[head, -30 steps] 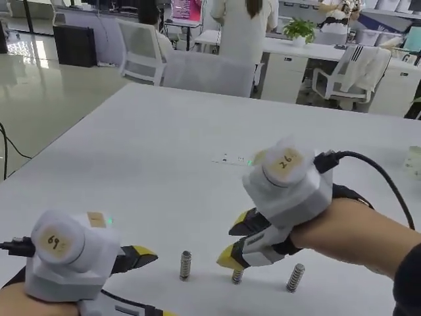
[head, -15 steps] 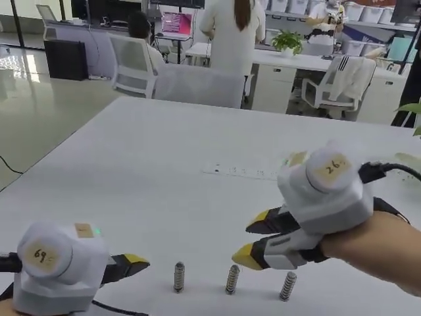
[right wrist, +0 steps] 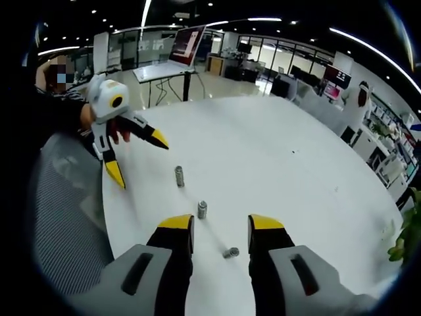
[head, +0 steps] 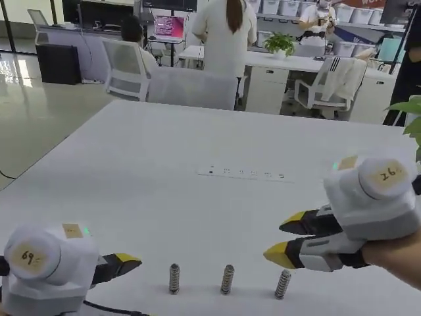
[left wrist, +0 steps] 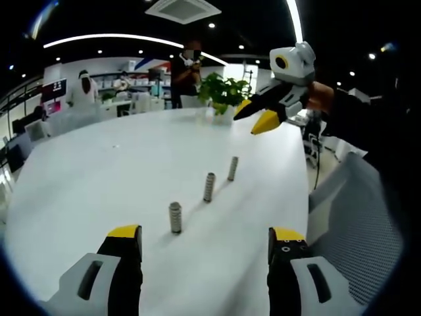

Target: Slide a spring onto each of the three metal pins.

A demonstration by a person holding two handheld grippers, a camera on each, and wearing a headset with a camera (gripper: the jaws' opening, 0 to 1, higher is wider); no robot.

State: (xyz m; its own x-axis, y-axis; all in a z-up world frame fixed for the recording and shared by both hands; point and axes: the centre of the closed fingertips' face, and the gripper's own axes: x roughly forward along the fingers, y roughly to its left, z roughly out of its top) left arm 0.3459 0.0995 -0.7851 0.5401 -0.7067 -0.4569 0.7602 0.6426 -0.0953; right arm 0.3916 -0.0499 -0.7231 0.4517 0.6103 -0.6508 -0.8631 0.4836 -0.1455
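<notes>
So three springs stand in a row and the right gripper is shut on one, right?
No. The right gripper is open and empty, clear of the springs, as the head view shows. The three do stand in a row.

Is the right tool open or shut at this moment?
Open. In the right gripper view the right tool shows its yellow-tipped jaws apart, with a plain gap between the tips and nothing gripped.

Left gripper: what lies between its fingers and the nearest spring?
Bare white table, as the left gripper view shows; the left gripper is open, just short of the spring.
</notes>
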